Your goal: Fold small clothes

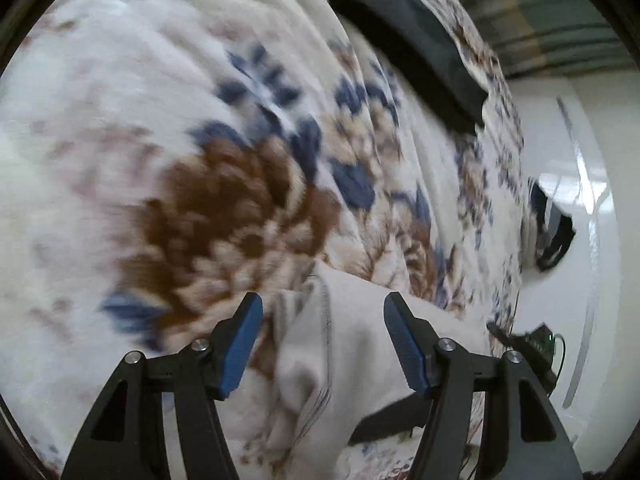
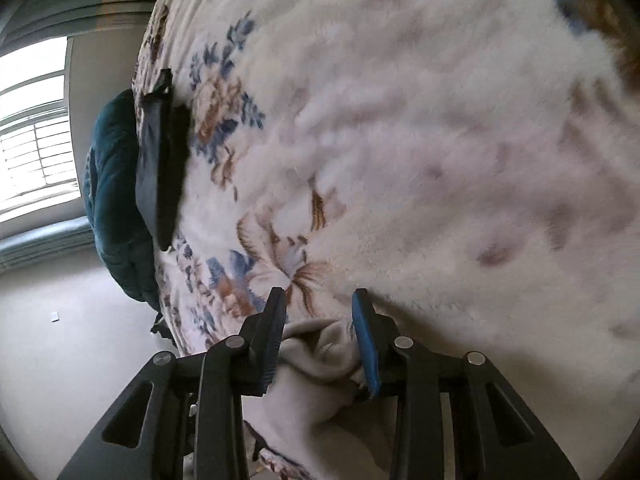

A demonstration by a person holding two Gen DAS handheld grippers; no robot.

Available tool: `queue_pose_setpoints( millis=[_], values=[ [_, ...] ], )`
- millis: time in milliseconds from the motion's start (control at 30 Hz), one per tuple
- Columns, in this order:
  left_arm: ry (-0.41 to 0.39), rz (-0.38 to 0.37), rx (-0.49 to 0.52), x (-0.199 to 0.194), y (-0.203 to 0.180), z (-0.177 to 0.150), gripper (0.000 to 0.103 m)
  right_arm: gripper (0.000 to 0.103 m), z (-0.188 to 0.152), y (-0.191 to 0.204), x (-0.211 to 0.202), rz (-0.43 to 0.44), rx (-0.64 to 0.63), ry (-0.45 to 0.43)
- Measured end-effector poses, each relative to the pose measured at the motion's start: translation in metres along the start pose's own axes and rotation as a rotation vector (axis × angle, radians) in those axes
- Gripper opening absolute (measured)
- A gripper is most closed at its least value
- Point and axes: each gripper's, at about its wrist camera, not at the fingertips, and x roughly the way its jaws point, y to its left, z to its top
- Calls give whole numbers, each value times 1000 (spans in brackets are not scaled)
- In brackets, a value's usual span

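Observation:
A small pale beige garment point(image 1: 344, 344) with a stitched seam lies bunched on a floral fleece blanket point(image 1: 168, 128). My left gripper point(image 1: 324, 312) is open, its blue-padded fingers standing either side of the garment's raised edge. In the right wrist view the same pale garment point(image 2: 320, 348) sits crumpled between the fingers of my right gripper point(image 2: 320, 308), which is partly open around the cloth, pads apart. The blanket point(image 2: 440, 140) fills the view beyond.
A dark folded garment point(image 1: 420, 40) lies on the blanket farther off; it also shows in the right wrist view point(image 2: 160, 152). A teal cushion point(image 2: 116, 200) sits at the bed's edge. White floor point(image 1: 580, 200) and a window point(image 2: 36, 132) lie beyond.

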Motion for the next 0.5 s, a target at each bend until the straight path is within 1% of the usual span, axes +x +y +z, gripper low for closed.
queue_pose_setpoints(
  millis=[33,100,133,200,233,267,300,333,367,400,433,467,500],
  values=[
    [0,-5,-21,-4,5,-1,61,46,0,2,-8,-14,-21,-6],
    [30,-19,-76,0,16,-5,63,63,-4,8,-24,-58,-71,-18],
    [58,-19,-100,5,22,-8,63,65,-7,5,-41,-91,-106,-10],
    [97,-40,-120,17,23,-14,62,65,-13,6,-45,-88,-131,30],
    [107,-51,-122,21,22,-18,62,65,-17,4,-44,-75,-133,71],
    [104,-53,-118,20,21,-22,58,65,-22,1,-43,-72,-135,108],
    [80,-53,-111,17,19,-26,36,65,-24,-1,-38,-80,-137,137],
    [61,-70,-108,12,17,-30,14,65,-27,-1,-33,-85,-144,154],
    [53,-59,-105,8,14,-34,5,57,-29,-1,-29,-95,-154,158],
    [37,-61,-103,1,11,-37,5,27,-30,1,-27,-103,-165,141],
    [19,-69,-104,-5,9,-39,5,16,-30,2,-27,-120,-172,117],
    [8,-73,-104,-10,7,-41,5,15,-29,3,-27,-125,-166,97],
    [15,-69,-102,-12,7,-42,5,13,-27,4,-29,-120,-156,74]
  ],
)
